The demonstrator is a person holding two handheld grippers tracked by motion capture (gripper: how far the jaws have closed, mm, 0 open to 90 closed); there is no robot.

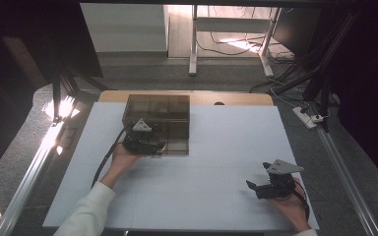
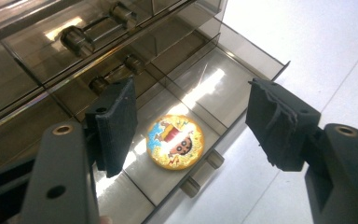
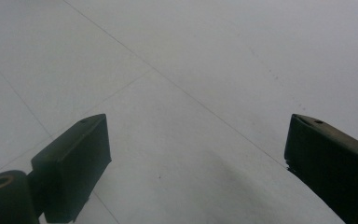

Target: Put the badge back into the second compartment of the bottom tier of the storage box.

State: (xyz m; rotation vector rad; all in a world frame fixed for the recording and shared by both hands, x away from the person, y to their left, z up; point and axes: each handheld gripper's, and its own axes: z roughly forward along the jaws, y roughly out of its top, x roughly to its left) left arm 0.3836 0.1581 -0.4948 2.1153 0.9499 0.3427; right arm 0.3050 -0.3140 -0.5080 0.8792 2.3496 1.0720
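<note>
This looks like a lab or recording rig rather than a home. The desk [image 1: 216, 162] is covered by a plain white sheet and flanked by aluminium frame rails [image 1: 347, 172]. Black curtains [image 1: 369, 73] close both sides, and cables [image 1: 280, 73] and a power strip [image 1: 306, 117] lie on grey carpet [image 1: 147, 73].

high view: fixed above the person's side, faces forward and down over the whole white counter [image 1: 216, 147] | left gripper view: rides close, looks steeply down between its jaws into the smoky drawer box [image 2: 121, 79], shared with the high view [image 1: 160, 120] | right gripper view: close, angled down on bare counter [image 3: 191, 70]
</note>
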